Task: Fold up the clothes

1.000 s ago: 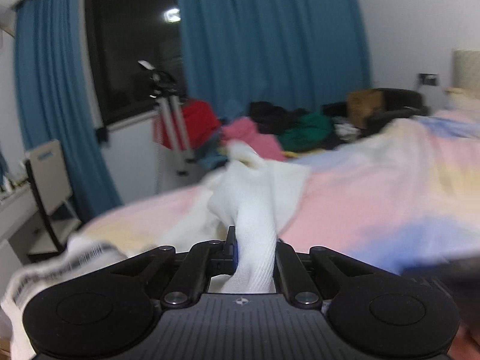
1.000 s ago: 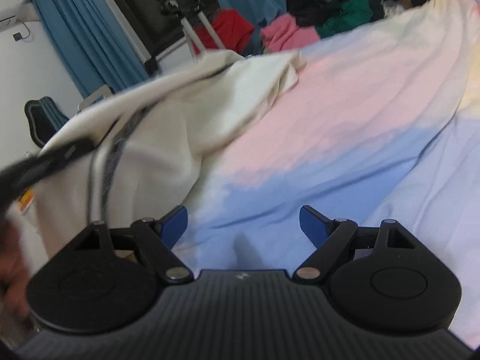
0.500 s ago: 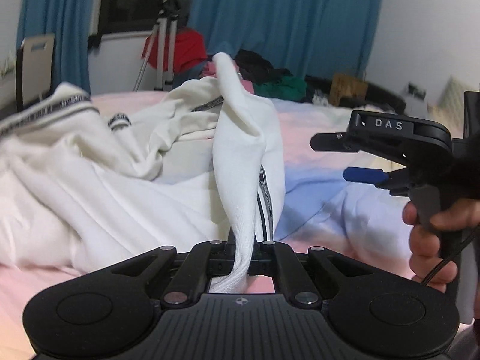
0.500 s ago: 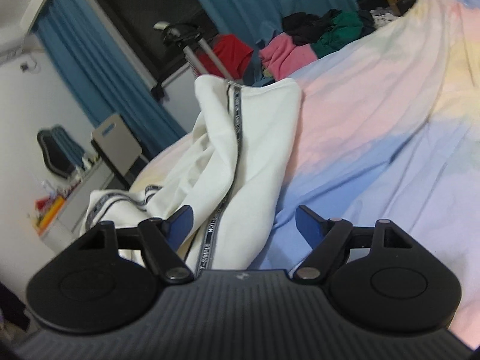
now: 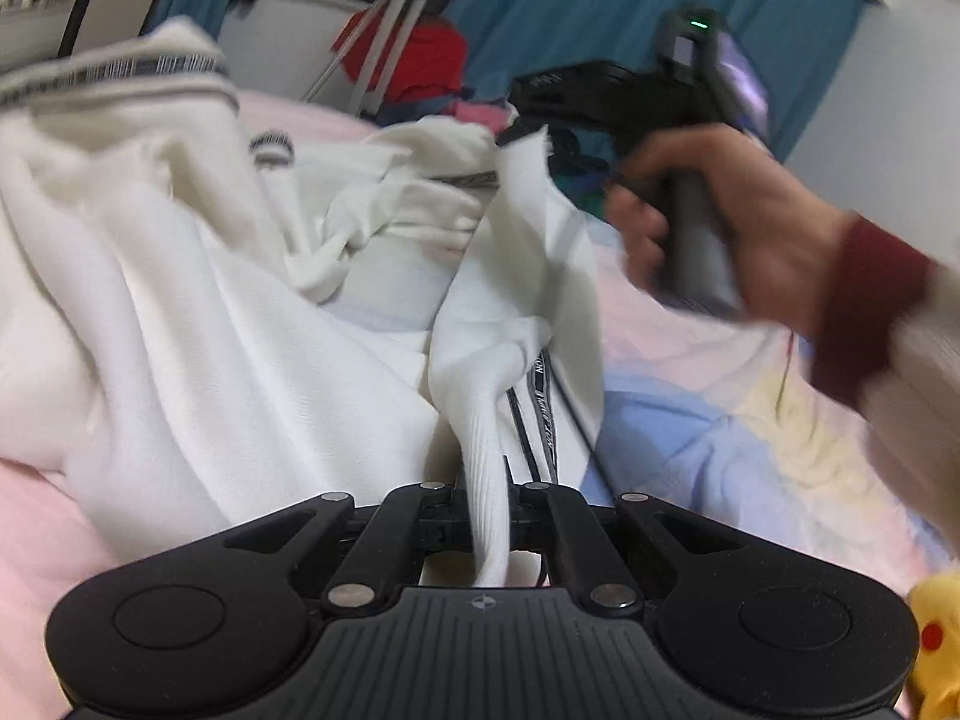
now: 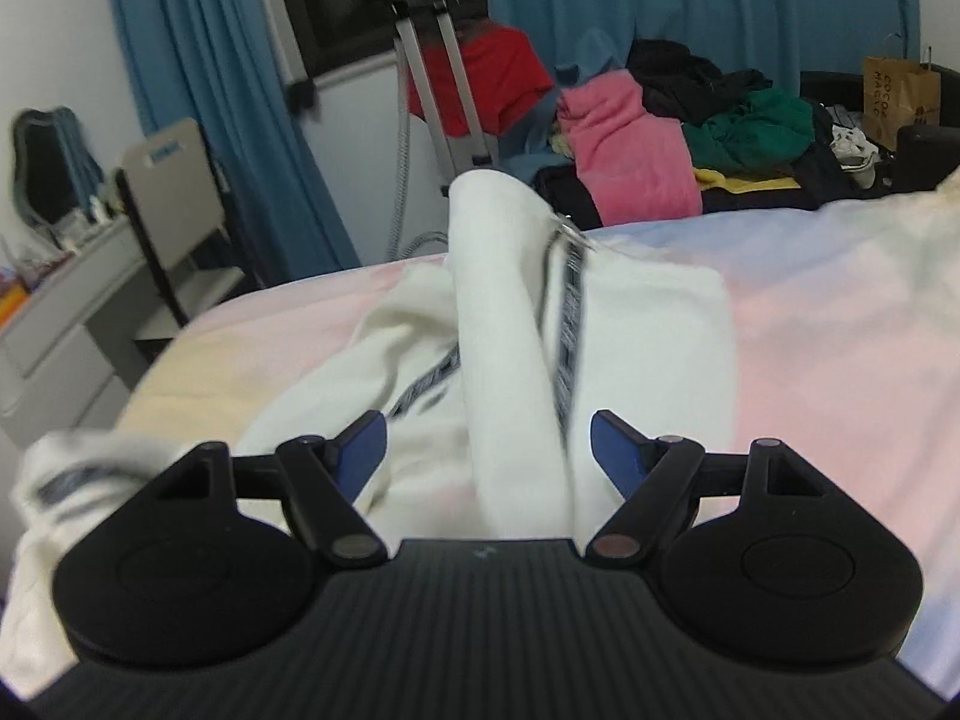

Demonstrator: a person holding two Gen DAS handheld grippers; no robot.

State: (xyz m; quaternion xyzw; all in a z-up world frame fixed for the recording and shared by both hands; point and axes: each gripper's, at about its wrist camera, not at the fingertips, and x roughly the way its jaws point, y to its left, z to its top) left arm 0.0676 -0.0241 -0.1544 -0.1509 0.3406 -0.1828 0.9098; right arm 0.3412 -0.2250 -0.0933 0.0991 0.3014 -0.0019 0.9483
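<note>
A white garment [image 5: 180, 312] with grey lettered trim lies bunched on the pastel bedsheet [image 5: 708, 438]. My left gripper [image 5: 483, 501] is shut on a ribbed white strip of it, which rises into a raised fold. In the left wrist view a hand [image 5: 714, 210] with a maroon cuff holds the right gripper [image 5: 528, 126], whose tips meet the top of that fold. In the right wrist view the right gripper [image 6: 489, 444] stands open, blue pads [image 6: 360, 447] apart. The white garment's raised fold [image 6: 504, 330] runs up between its fingers.
Beyond the bed's far edge lie a pile of clothes [image 6: 630, 162] in pink, green and black, a tripod [image 6: 432, 78], a red item [image 6: 498, 78] and a paper bag [image 6: 900, 99]. A chair [image 6: 174, 192] and desk [image 6: 60, 300] stand left. A yellow plush toy [image 5: 936, 648] sits at the lower right.
The right gripper, still open, has moved in over the raised fold, which now lies between its fingers. The left gripper keeps its hold, and the fold leans further right.
</note>
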